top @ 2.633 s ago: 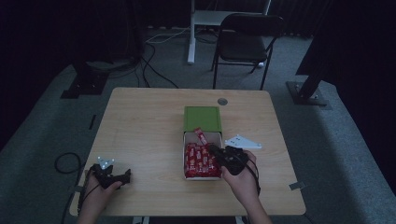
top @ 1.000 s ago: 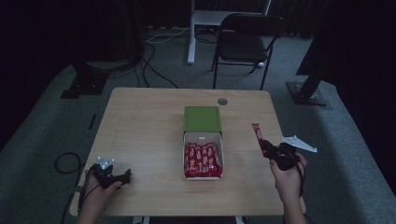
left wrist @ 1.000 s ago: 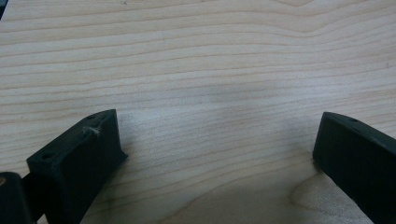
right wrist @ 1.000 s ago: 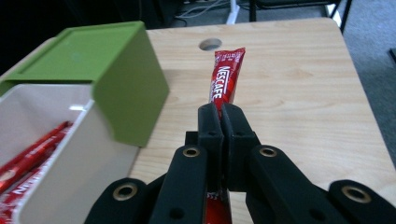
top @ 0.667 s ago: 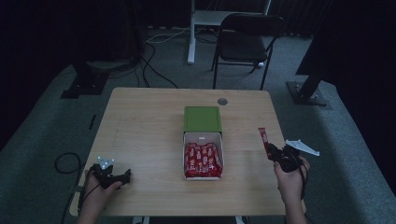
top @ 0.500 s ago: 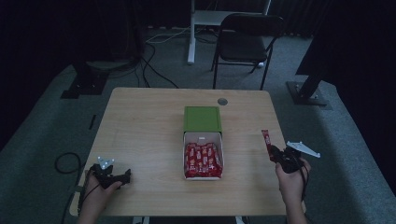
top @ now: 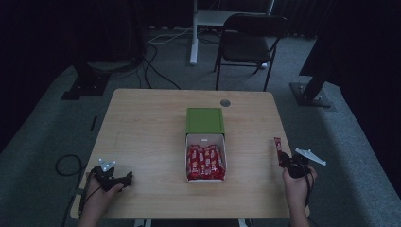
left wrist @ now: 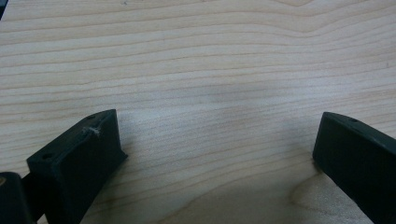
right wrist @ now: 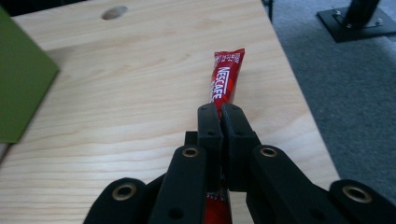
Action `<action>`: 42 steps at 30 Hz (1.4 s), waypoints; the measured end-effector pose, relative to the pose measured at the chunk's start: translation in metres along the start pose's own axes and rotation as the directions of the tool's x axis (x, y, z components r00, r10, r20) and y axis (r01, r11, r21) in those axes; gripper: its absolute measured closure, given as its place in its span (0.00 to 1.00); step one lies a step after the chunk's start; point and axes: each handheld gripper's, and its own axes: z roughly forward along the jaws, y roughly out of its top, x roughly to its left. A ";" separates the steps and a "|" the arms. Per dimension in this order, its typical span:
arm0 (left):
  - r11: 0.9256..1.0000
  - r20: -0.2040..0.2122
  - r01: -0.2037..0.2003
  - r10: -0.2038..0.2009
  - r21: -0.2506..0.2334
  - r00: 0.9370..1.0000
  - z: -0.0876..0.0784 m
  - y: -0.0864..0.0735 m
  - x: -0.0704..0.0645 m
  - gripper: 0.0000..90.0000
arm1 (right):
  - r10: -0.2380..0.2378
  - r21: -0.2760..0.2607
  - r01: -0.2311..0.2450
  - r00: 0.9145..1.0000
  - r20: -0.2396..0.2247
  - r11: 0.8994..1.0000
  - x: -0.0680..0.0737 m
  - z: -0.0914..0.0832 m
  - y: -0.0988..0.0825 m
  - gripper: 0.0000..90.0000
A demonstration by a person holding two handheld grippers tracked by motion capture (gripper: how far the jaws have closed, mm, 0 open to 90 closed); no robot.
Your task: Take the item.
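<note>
The left gripper sits low over the table with its jaws wide apart, and between its fingers and ahead of them there is just bare wood, so it has lots of room to move. The white box full of red packets, with its green lid lying flat behind it, stands in the middle of the table, well off to the side of both grippers. The right gripper pinches a red Nescafe stick that pokes out ahead of its fingertips, with bare wood under it and the table edge close by.
</note>
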 end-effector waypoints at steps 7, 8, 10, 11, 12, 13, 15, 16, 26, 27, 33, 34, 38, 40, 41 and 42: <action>1.000 0.000 -0.002 0.002 0.002 1.000 0.000 0.000 0.000 0.02 | 0.009 0.048 -0.010 1.000 0.030 0.999 -0.008 0.012 -0.010 0.97; 1.000 0.000 -0.002 0.002 0.002 1.000 0.000 0.000 0.000 0.02 | 0.011 0.053 -0.012 0.999 0.030 0.999 -0.009 0.014 -0.011 0.97; 1.000 0.000 -0.002 0.002 0.003 1.000 0.000 0.000 0.000 0.02 | 0.017 0.067 -0.020 0.999 0.033 0.998 -0.011 0.017 -0.014 0.97; 1.000 0.000 -0.002 0.002 0.002 1.000 0.000 0.000 0.000 0.02 | 0.021 0.073 -0.023 0.999 0.030 0.997 -0.012 0.018 -0.015 0.97; 1.000 0.000 -0.002 0.002 0.003 1.000 0.000 0.000 0.000 0.02 | 0.025 0.075 -0.028 0.999 0.029 0.997 -0.012 0.019 -0.016 0.97; 1.000 0.000 -0.002 0.002 0.003 1.000 0.000 0.000 0.000 0.02 | 0.022 0.081 -0.024 0.999 0.033 0.996 -0.012 0.020 -0.016 0.97; 1.000 0.000 0.000 0.000 0.002 1.000 0.000 0.000 0.000 0.02 | 0.023 0.093 -0.026 0.999 0.027 0.995 -0.013 0.022 -0.018 0.97; 1.000 0.000 0.000 0.000 0.002 1.000 0.000 0.000 0.000 0.02 | 0.021 0.095 -0.024 0.999 0.031 0.995 -0.013 0.022 -0.019 0.97; 1.000 0.000 0.000 0.000 0.002 1.000 0.000 0.000 0.000 0.02 | 0.007 0.109 -0.010 1.000 0.030 0.994 -0.014 0.024 -0.019 0.90; 1.000 0.000 0.000 0.000 0.002 1.000 0.000 0.000 0.000 0.02 | 0.006 0.103 -0.009 0.999 0.033 0.995 -0.014 0.024 -0.018 0.89; 1.000 0.000 -0.002 0.002 0.003 1.000 0.000 0.000 0.000 0.02 | -0.018 0.073 0.016 0.999 0.027 0.997 -0.009 0.018 -0.012 0.82; 1.000 0.000 -0.002 0.002 0.003 1.000 0.000 0.000 0.000 0.02 | -0.026 0.071 0.024 0.999 0.023 0.997 -0.008 0.017 -0.011 0.81; 1.000 0.000 -0.002 0.002 0.002 1.000 0.000 0.000 0.000 0.02 | -0.043 0.062 0.043 0.999 -0.013 0.997 0.000 0.015 -0.009 0.81; 1.000 0.000 -0.002 0.002 0.002 1.000 0.000 0.000 0.000 0.02 | -0.061 0.061 0.063 0.998 -0.036 0.996 0.005 0.015 -0.009 0.80; 1.000 0.000 -0.002 0.002 0.002 1.000 0.000 0.000 0.000 0.02 | -0.069 0.063 0.072 0.997 -0.045 0.995 0.007 0.016 -0.010 0.79; 1.000 0.000 -0.002 0.002 0.002 1.000 0.000 0.000 0.000 0.02 | -0.076 0.063 0.080 0.995 -0.060 0.995 0.009 0.017 -0.010 0.79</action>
